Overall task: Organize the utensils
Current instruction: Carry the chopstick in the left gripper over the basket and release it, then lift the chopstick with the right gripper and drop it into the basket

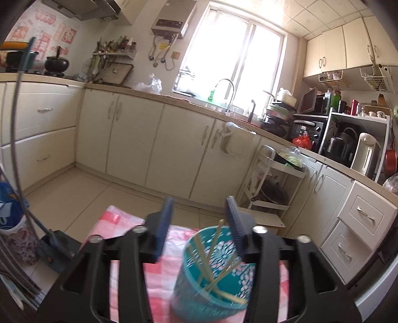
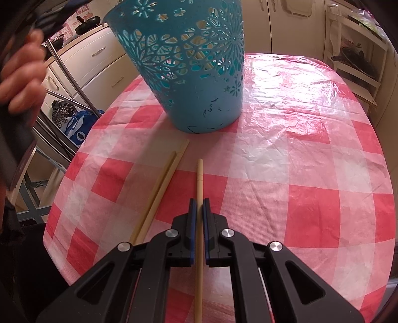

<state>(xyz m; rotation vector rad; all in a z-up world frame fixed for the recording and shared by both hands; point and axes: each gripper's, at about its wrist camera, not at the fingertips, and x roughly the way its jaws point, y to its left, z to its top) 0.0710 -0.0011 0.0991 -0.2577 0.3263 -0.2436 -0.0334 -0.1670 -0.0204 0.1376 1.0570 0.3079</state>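
Several chopsticks (image 1: 225, 273) stand in the basket (image 2: 189, 74); three remain.
My right gripper (image 2: 199, 206) pinches one chopstick (image 2: 199, 179); two chopsticks (image 2: 161, 183) lie beside the basket; left gripper (image 1: 199, 208) gapes empty.

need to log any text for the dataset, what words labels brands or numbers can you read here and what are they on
None can be read.
Pink wall decorations: large characters or cutouts, too blurred to make out.
Water heater: small yellow sticker below it, too small to read.
Blue bag beside the table: white shapes, unreadable.
Teal basket: flower cutouts and dark scuff marks only, no lettering.
Chopsticks and checked tablecloth: no print.
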